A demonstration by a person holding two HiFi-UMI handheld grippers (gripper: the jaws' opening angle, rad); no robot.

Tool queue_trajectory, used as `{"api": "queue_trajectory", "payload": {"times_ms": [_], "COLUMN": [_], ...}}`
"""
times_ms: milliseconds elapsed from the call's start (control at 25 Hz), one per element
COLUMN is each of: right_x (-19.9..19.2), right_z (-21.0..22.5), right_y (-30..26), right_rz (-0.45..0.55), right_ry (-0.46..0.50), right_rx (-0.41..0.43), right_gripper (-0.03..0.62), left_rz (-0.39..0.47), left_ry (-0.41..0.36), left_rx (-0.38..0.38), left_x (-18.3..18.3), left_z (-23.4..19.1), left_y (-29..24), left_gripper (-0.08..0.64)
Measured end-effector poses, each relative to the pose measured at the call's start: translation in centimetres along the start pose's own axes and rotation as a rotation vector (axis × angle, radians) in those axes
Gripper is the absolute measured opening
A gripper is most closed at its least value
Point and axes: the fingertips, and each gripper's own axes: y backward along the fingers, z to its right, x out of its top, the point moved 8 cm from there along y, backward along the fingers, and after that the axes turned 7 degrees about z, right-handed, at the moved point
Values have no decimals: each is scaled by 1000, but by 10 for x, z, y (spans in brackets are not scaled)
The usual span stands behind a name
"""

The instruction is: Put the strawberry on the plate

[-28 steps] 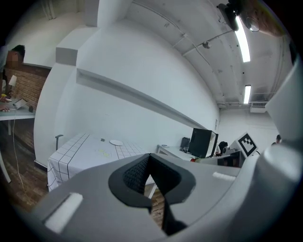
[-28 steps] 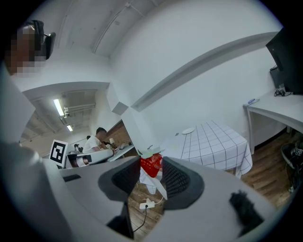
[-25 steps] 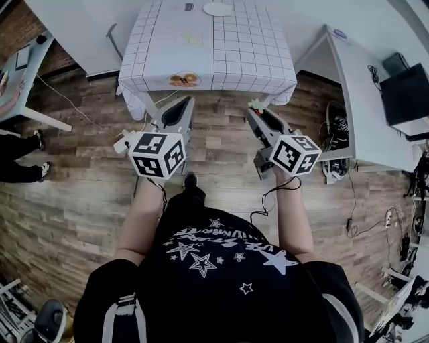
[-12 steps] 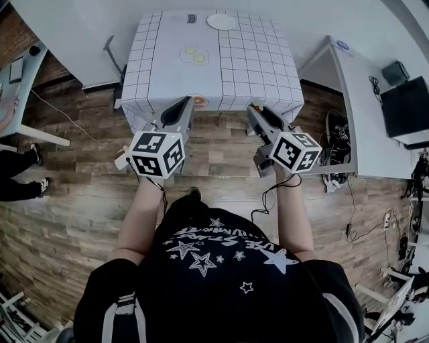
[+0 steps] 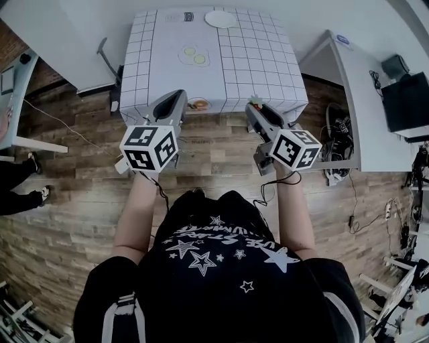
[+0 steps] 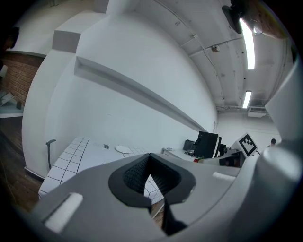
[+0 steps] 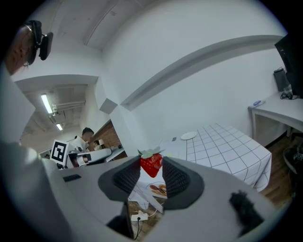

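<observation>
Standing on the wood floor (image 5: 214, 151) before the checked surface (image 5: 261, 67), a person holds a pair of tongs in each hand, both aimed at its near edge. The right tongs (image 7: 151, 166) are clenched on the strawberry (image 7: 152, 164), which sits red between the two ribbed pads with its green leaves sticking up above them. In the head view the fruit hangs at the near right edge of the surface, not resting on it. The left tongs (image 6: 149, 158) are pressed together at the tips with nothing between them, held level with the right pair and well apart from it. The plate (image 5: 220, 19) lies white and bare at the far end of the surface, well away from the strawberry. A small dish (image 5: 198, 104) with something brown on it sits at the near edge, between the two pairs of tongs. Two pale round pieces (image 5: 193, 55) lie between the dish and the plate.
</observation>
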Motion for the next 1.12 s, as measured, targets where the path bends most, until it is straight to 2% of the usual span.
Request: {"api": "queue_trajectory", "payload": {"times_ms": [400, 640, 880, 1120], "right_x": [4, 8, 19, 34], "right_z": [11, 19, 42, 86], "right_y": [-8, -38, -68, -103], "right_rz": [15, 10, -4, -16], "right_ry": [-6, -7, -21, -39], "right_rx": [4, 53, 91, 91], "right_gripper": [153, 153, 153, 153], "left_rz": [-15, -14, -27, -52], "left_ry": [-9, -21, -27, -44], "left_rx": [2, 35, 68, 72], "left_x": [-4, 0, 2, 1], "left_z": [-1, -12, -22, -31], "left_y": [-5, -13, -43, -90], "left_gripper": [9, 9, 9, 8]}}
